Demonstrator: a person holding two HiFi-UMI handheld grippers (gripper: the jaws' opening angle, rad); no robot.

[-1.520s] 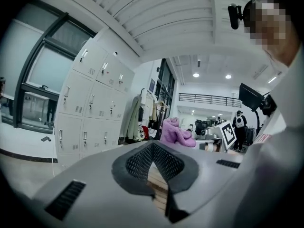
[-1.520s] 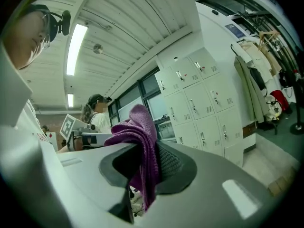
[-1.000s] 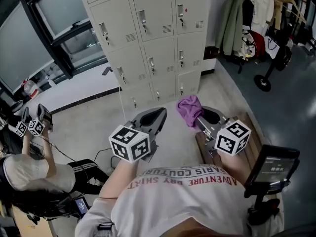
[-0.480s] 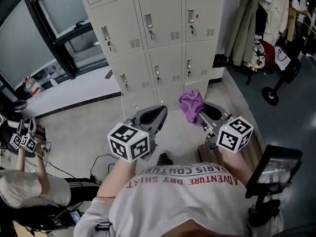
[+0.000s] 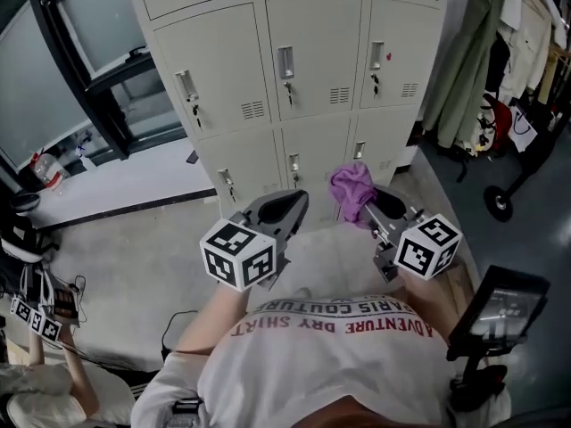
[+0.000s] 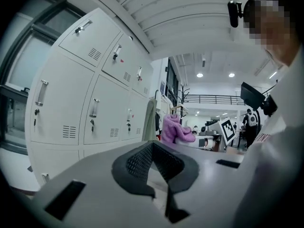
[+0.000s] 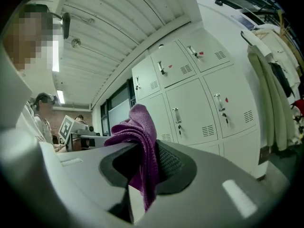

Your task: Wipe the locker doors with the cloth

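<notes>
Head view puts the purple cloth (image 5: 353, 188) at one o'clock, pinched in the closed right gripper (image 5: 373, 208) and aimed at the locker doors (image 5: 312, 61) at twelve, seemingly ready to wipe. At eleven, the left gripper (image 5: 287, 205) idles with its jaws together on nothing, probably just kept clear.

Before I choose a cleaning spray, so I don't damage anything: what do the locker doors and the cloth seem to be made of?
The locker doors look like painted sheet metal, smooth cream finish: punched vent slots, shiny handles. The cloth looks like soft purple microfibre or knit: fuzzy ribbed surface, limp folds; fibre uncertain.
</notes>
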